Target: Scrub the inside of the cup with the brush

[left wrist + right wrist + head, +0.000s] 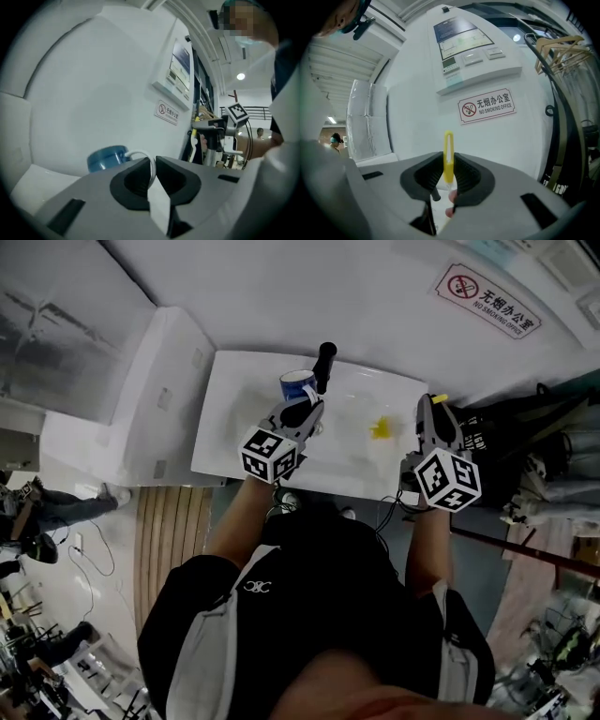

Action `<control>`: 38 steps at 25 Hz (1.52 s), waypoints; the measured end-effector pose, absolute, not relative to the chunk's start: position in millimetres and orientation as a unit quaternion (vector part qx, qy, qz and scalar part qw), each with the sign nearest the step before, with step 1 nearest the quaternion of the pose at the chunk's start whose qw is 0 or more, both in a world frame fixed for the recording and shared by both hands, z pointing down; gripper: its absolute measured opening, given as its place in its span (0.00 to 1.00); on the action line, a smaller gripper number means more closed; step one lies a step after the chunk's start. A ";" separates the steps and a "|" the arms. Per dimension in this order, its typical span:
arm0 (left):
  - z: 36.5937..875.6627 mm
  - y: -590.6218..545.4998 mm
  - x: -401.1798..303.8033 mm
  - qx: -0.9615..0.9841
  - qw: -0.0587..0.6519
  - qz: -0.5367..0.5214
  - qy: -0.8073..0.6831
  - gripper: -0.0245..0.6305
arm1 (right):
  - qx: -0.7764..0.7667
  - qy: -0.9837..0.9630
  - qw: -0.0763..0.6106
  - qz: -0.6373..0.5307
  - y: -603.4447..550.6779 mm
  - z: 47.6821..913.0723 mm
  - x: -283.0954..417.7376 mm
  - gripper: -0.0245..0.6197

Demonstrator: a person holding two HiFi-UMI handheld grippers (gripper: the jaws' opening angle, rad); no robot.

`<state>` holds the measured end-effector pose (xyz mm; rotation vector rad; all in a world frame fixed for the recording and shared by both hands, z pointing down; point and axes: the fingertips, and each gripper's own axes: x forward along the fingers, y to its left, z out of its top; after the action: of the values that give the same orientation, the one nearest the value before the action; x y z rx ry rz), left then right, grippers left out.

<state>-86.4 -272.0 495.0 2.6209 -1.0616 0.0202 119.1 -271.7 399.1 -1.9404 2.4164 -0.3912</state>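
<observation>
I am pinching the cup's thin white loop handle in my left gripper, my fingers standing nearly together with only the handle between them. The cup is glossy blue and round-walled, and it is hanging off to the left of my fingers. From the head view it is sitting over the far edge of the white bench, just past my left gripper, its mouth showing from above. My right gripper is clamping the brush, a slim yellow plastic strip with a slotted, rounded end. Its long axis is running straight out between my fingers, tip up towards the wall. Its bristle end is staying hidden.
</observation>
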 end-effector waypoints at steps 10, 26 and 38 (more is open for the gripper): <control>514.0 -232.0 14.0 0.955 0.099 0.052 -0.276 0.09 | -0.607 0.787 0.041 -0.096 -277.8 349.5 152.1 0.15; 526.9 -216.8 61.3 0.959 -0.087 0.167 -0.213 0.09 | -0.509 0.848 0.118 -0.085 -288.8 230.8 144.2 0.15; 522.8 -201.4 60.0 0.953 -0.139 0.190 -0.191 0.09 | -0.463 0.870 0.082 -0.145 -302.1 276.3 95.2 0.15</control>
<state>60.0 -201.4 522.8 3.2906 -0.6608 0.6545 95.2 -302.1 276.3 -1.3846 2.6007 -0.4325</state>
